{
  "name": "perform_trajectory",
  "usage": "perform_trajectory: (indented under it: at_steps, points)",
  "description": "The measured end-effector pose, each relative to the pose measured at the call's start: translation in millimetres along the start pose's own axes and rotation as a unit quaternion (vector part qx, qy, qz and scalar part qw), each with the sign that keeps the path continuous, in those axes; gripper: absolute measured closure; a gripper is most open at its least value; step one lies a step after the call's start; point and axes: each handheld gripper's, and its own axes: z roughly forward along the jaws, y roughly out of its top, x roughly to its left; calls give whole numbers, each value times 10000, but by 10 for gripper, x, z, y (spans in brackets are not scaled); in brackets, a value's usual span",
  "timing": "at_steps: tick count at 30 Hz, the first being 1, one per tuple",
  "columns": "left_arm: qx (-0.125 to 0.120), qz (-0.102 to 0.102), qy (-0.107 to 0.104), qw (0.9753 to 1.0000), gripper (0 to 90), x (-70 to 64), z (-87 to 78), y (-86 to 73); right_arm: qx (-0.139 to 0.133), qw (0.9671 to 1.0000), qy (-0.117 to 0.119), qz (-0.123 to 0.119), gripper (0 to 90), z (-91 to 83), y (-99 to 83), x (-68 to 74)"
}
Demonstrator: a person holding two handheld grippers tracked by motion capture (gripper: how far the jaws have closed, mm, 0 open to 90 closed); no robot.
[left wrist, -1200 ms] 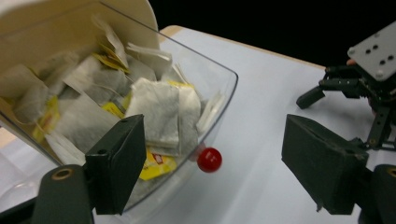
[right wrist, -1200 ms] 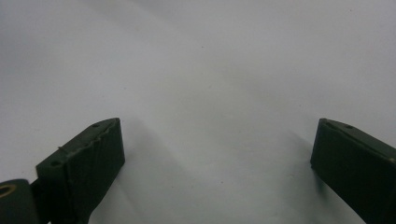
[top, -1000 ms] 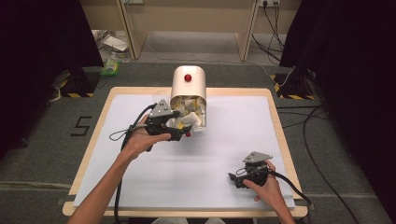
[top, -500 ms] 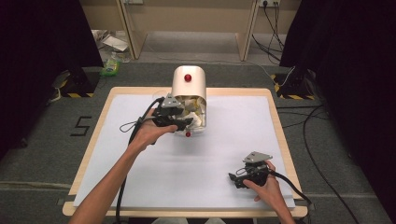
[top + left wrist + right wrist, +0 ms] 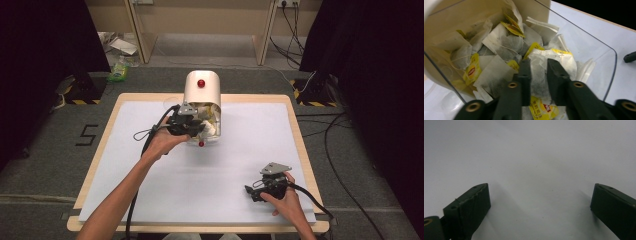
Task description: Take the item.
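White tabletop [image 5: 210, 170], left tongs [image 5: 539, 72] inside the dispenser [image 5: 202, 92] at upper centre.
Tea bag [image 5: 539, 75] lay pinched between nearly closed left tongs, right tongs [image 5: 540, 205] wide open, empty, lower right, well apart.

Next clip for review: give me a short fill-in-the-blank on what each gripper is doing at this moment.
1. The left gripper has its fingers closed on a white paper ____ with a yellow tag.
2. That item sits inside the cream dispenser box with a clear plastic front, which carries a round ____ knob on top.
3. The right gripper has its fingers spread wide ____ above the white table sheet.

Missing words: tea bag; red; open
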Motion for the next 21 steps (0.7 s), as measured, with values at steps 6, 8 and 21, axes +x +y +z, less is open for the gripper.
perform_trajectory:
  at_steps: [6,8,21]
  points:
    - [-108,80,7,9999,858,-10,-55,13,1,10000,1,1,35,0,0,0]
    - [-173,47,-9,9998,863,0,-87,22,0,10000,0,0,35,0,0,0]
    - [-693,-131,-138,9974,864,101,-473,166,-2,10000,2,-2,34,1,1,0]
